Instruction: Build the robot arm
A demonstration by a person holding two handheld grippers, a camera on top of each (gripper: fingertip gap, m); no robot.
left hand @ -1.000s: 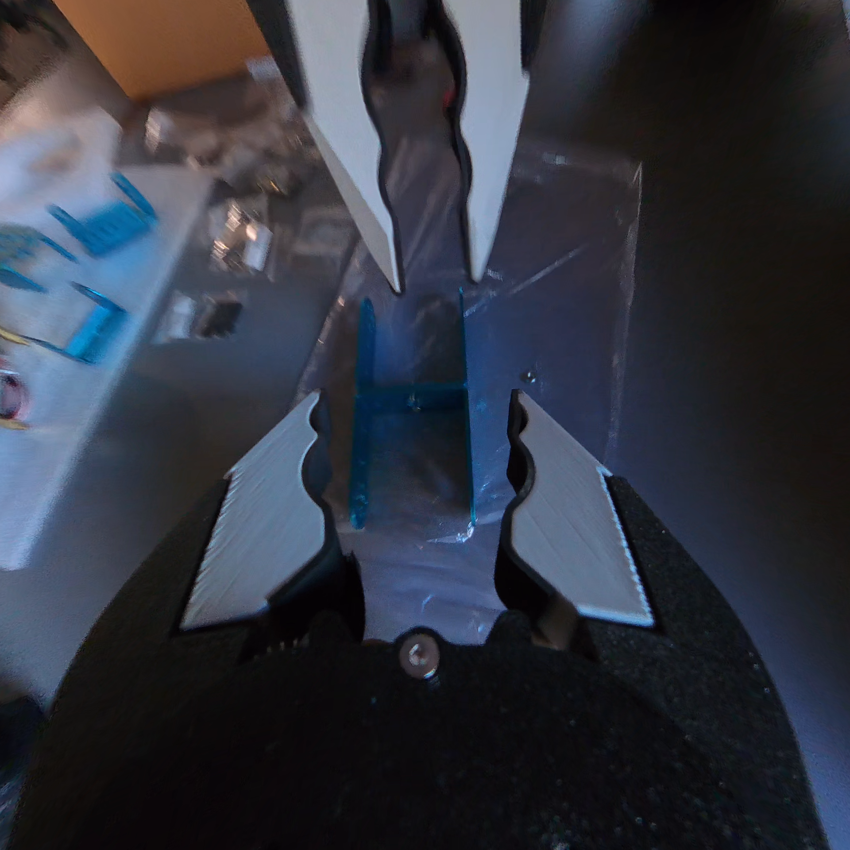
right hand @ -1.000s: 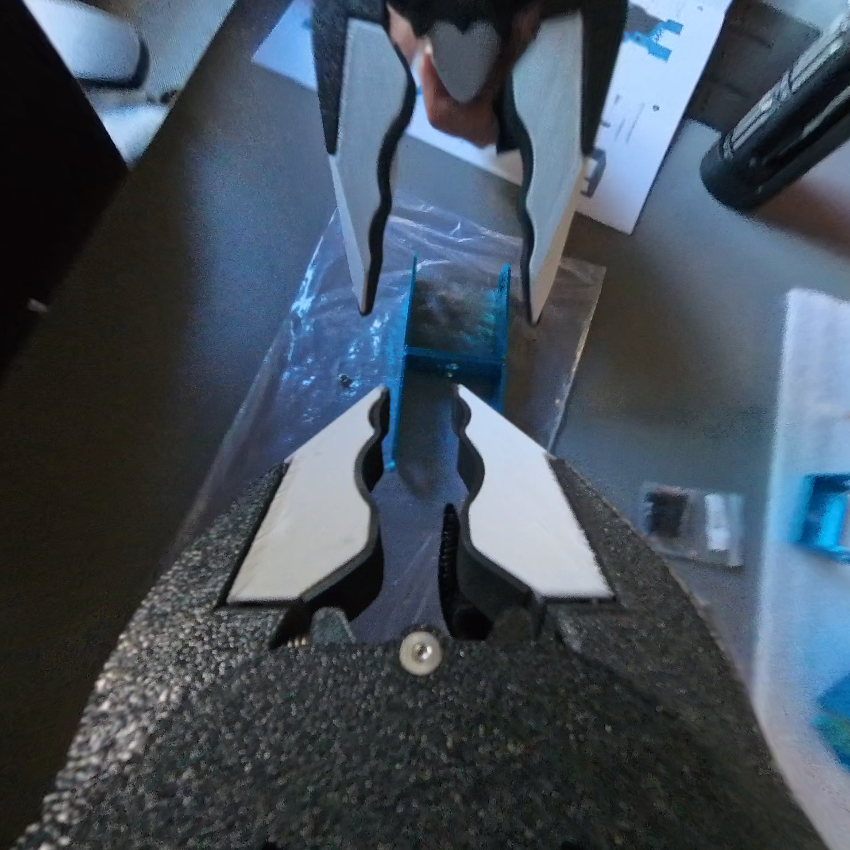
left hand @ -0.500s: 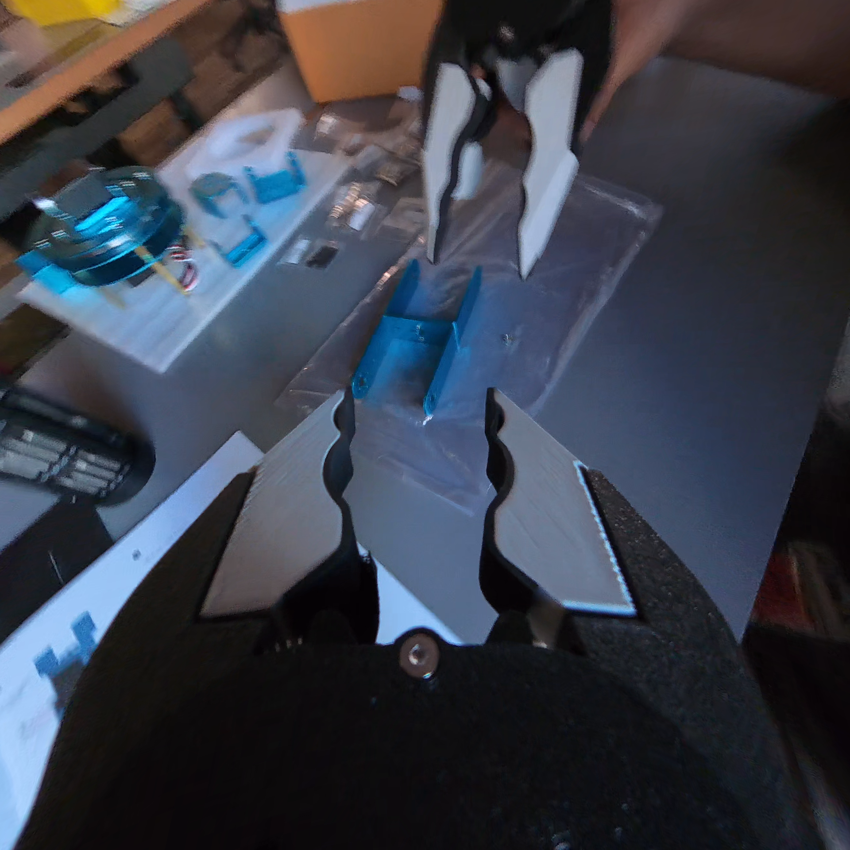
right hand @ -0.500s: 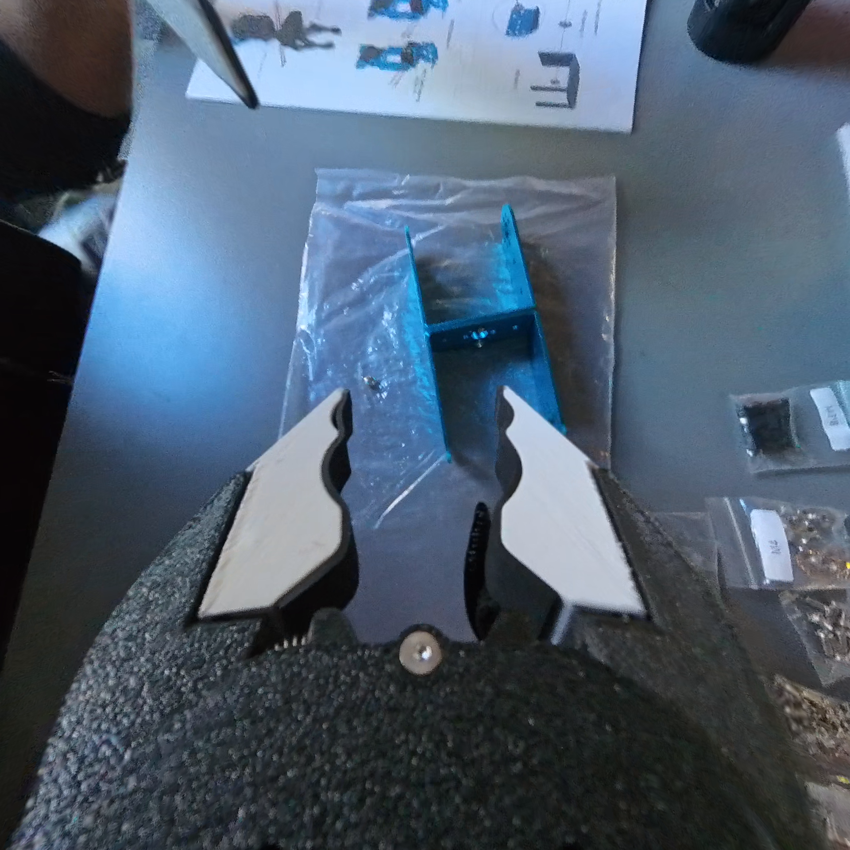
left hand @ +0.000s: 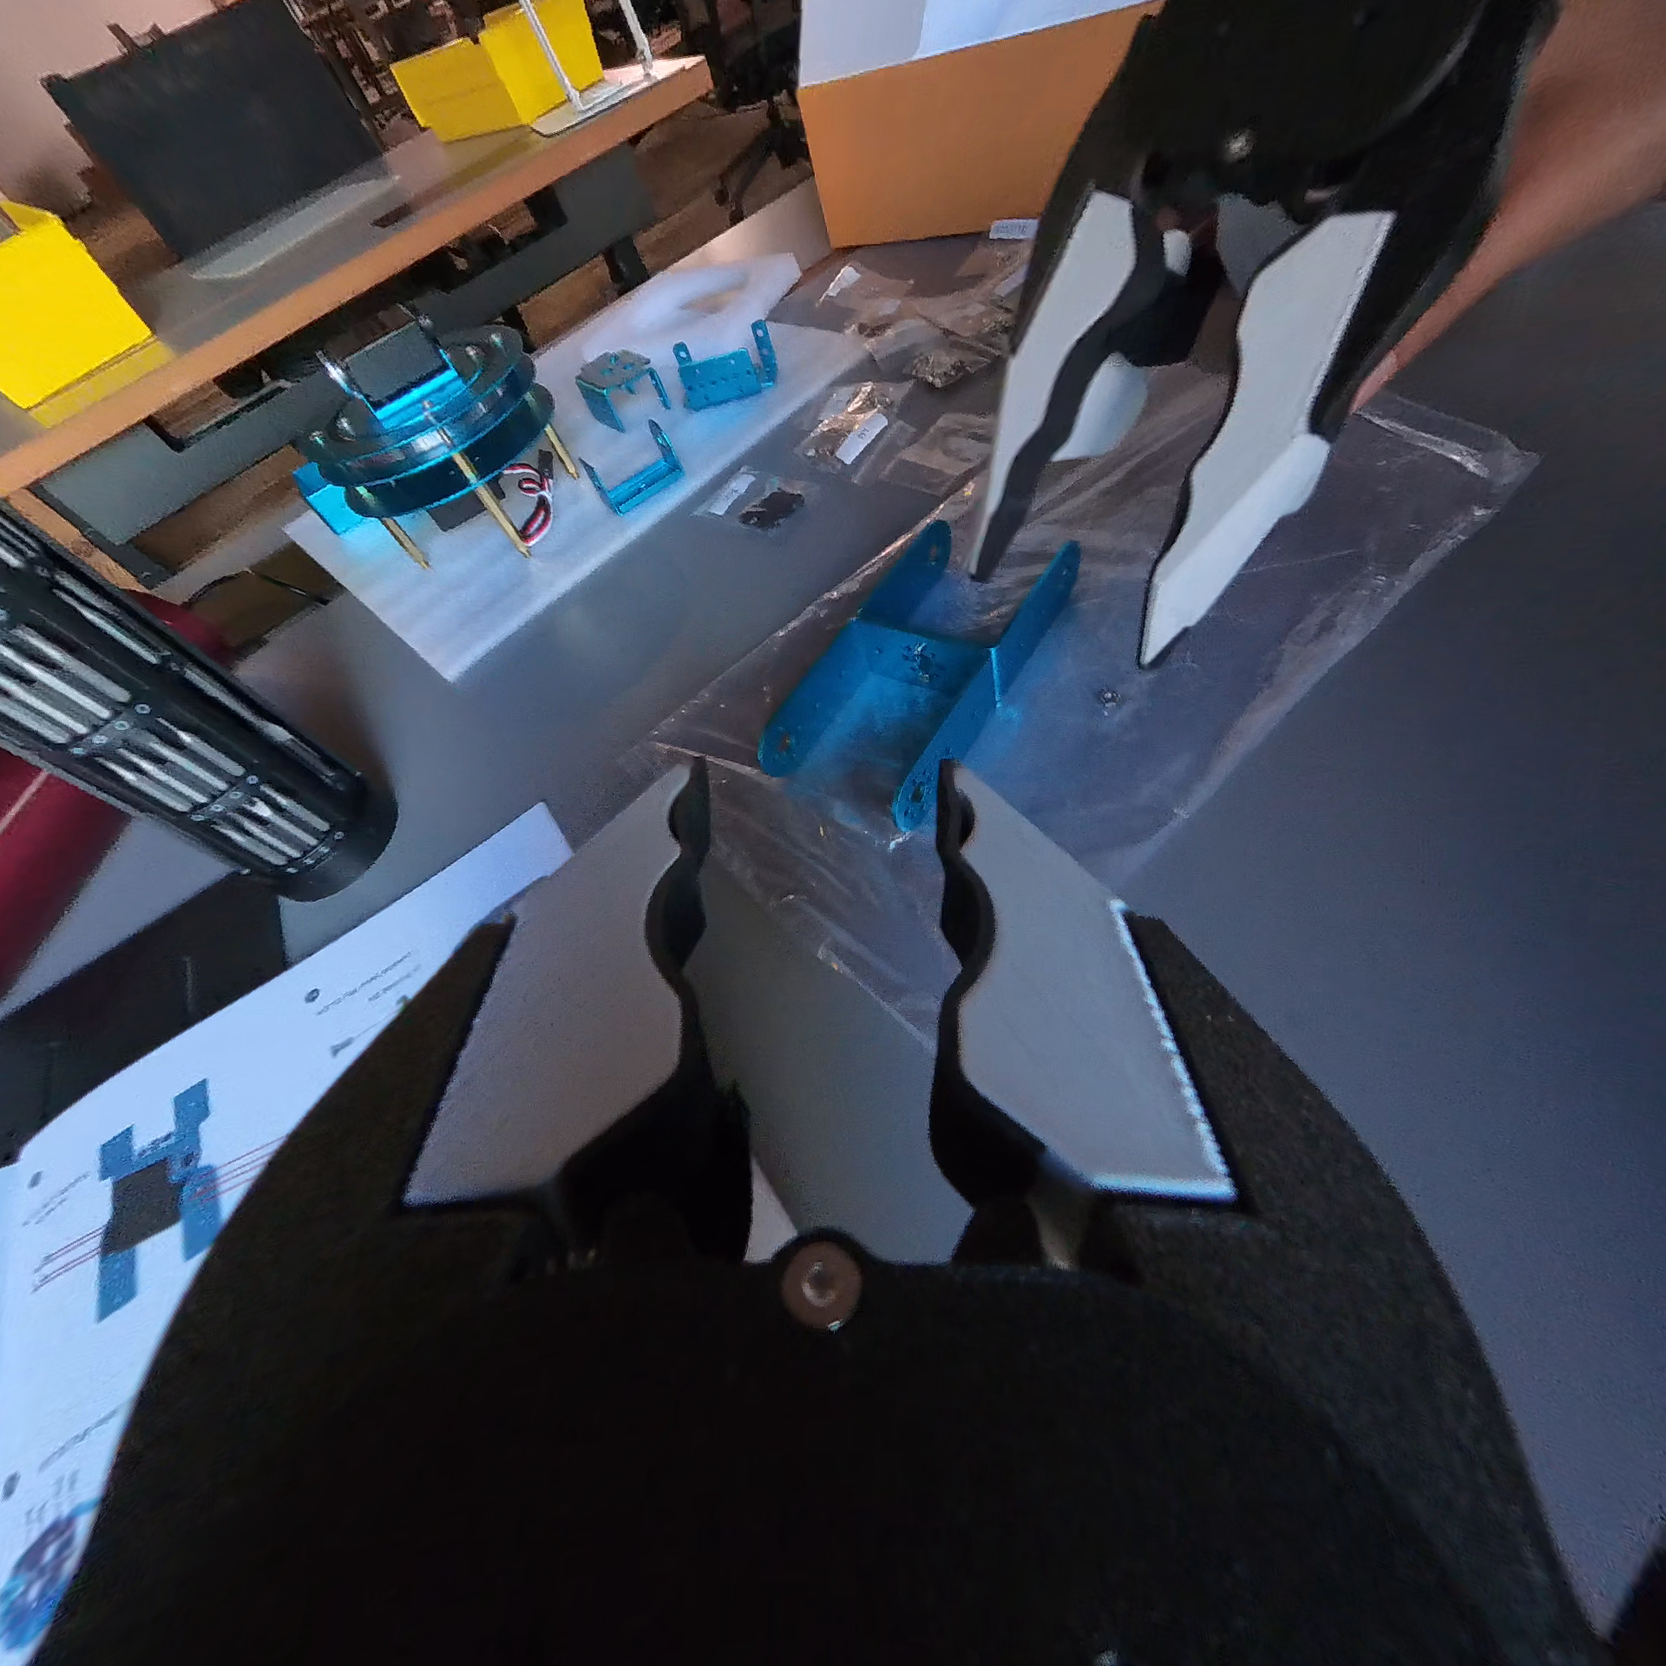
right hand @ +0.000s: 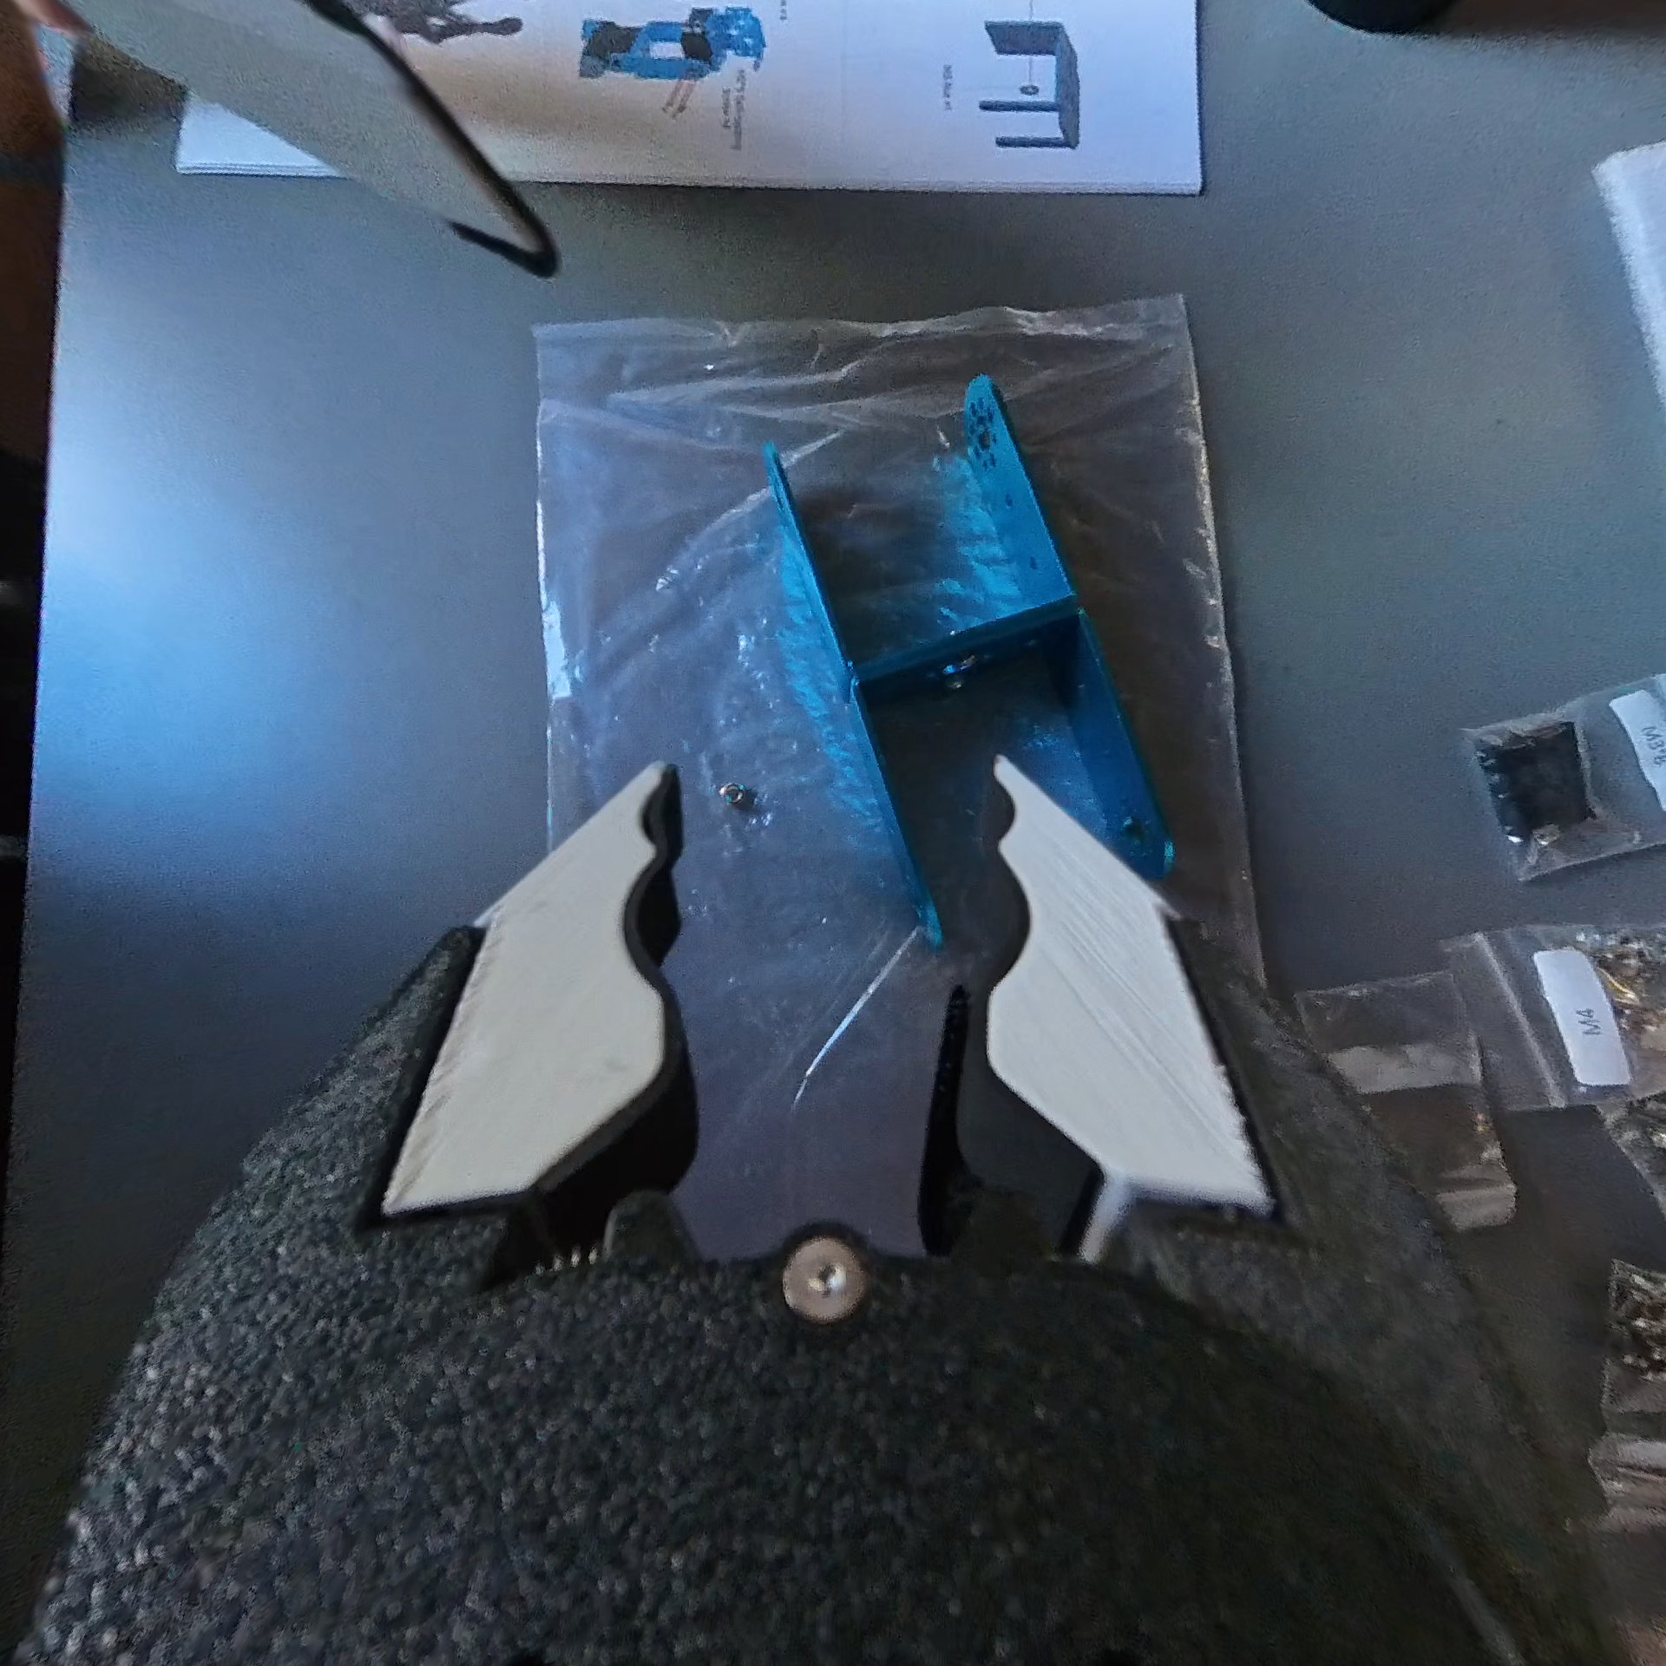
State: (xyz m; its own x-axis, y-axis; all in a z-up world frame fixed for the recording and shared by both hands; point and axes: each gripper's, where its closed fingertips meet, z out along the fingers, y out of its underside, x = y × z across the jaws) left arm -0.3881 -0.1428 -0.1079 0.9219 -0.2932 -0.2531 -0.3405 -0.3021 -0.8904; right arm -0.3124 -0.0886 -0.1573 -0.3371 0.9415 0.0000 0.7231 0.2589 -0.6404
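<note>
A blue H-shaped metal bracket (left hand: pixel 910 685) stands on a clear plastic bag (left hand: pixel 1262 577) on the grey table. It also shows in the right wrist view (right hand: pixel 956 631), on the same bag (right hand: pixel 631 541). A tiny screw (right hand: pixel 732 795) lies loose on the bag beside it. My left gripper (left hand: pixel 820 784) is open and empty, just short of the bracket's near end. My right gripper (right hand: pixel 831 771) is open and empty above the bag, its right finger near the bracket's near end. In the left wrist view it (left hand: pixel 1073 608) hovers over the far end.
A printed instruction sheet (right hand: pixel 811 90) lies beyond the bag. Small bags of hardware (right hand: pixel 1551 784) lie to the right. A white foam sheet (left hand: pixel 541 577) holds a round blue acrylic assembly (left hand: pixel 424 424) and loose blue brackets (left hand: pixel 721 365). A black tool case (left hand: pixel 135 721) lies left.
Both grippers have drawn back and up from the bracket, which stays on the bag. The right gripper's jaws have opened wider.
</note>
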